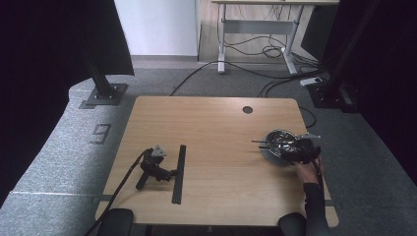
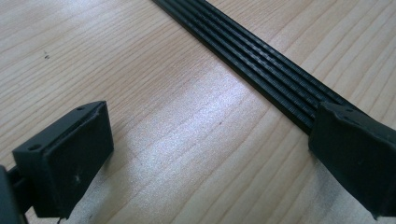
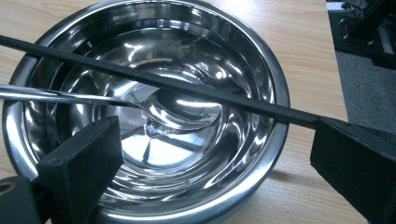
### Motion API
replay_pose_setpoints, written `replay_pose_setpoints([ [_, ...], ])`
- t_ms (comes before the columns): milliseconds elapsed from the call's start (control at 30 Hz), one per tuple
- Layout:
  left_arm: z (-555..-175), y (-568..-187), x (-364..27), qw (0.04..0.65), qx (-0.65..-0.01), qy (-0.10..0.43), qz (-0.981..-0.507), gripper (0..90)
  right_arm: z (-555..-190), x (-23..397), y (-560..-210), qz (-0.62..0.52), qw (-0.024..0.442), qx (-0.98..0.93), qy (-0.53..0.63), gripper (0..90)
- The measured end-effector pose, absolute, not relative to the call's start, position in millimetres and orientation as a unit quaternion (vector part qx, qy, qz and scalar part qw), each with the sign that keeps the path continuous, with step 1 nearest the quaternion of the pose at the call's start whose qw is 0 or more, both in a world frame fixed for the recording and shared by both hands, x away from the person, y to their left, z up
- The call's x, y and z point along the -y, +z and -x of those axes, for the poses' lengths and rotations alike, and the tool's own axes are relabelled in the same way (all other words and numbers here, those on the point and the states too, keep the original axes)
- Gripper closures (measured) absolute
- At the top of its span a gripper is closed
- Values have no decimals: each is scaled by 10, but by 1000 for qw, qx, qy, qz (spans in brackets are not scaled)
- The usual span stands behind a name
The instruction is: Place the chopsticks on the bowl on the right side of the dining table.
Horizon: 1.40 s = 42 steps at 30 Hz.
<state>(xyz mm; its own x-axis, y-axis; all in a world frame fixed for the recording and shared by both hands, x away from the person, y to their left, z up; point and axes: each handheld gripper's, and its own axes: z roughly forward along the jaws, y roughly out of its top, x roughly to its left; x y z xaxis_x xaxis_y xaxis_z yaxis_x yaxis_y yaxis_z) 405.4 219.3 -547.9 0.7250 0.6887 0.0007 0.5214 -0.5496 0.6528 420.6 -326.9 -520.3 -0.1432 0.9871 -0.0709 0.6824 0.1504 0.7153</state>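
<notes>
Sitting near the right edge of the table (image 1: pixel 206 123), the steel bowl (image 3: pixel 261 74) is the thing in hand; a metal spoon (image 3: pixel 177 109) lies inside it, its scoop at the bowl's bottom and its handle running out over the rim on the side toward the table's middle; a thin black rod (image 3: pixel 154 81) lies straight across the bowl's mouth, resting on the rim at both sides, and in the high view its end sticks out past the bowl toward the table's middle; rod and spoon handle run close together but apart.

Directly over the bowl hangs the right gripper (image 3: pixel 215 158), held in the person's right hand (image 1: pixel 306 169), which comes up from the table's near edge just below the bowl; its jaws stand wide apart, one over the bowl's near wall, the other just past the rim where the rod crosses it; whether that jaw touches the rod I cannot tell; nothing is clamped between them.

Well away from the bowl, on the far side of the table from it, a flat black ribbed strip (image 2: pixel 261 60) lies on the wood, running from the near edge toward the middle; just beside that strip, on the side away from the bowl, the left gripper (image 2: pixel 205 154) lies on the table with no hand on it; its jaws are wide open on bare wood, one jaw at the strip's edge; its cable (image 1: pixel 120 184) trails off the near edge.
</notes>
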Motion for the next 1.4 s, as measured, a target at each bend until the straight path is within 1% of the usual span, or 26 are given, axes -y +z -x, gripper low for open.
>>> replay_pose_setpoints([
  [167,-4054,-5479,-2193,323,-347,129,-871,0,-4209,3261,-5207,-589,280,-708,271,19],
  [467,-4054,-5479,-2193,323,-348,130,-871,0,-4122,3248,-5113,-582,281,-707,287,14],
  [600,-4054,-5479,-2193,323,-347,130,-871,0,-4043,3232,-5063,-579,273,-709,296,14],
  [900,-4054,-5479,-2194,323,-347,130,-871,0,-3818,3141,-4978,-554,272,-720,316,14],
  [1400,-4054,-5479,-2193,323,-347,129,-871,0,-3567,2981,-5032,-522,245,-747,330,17],
])
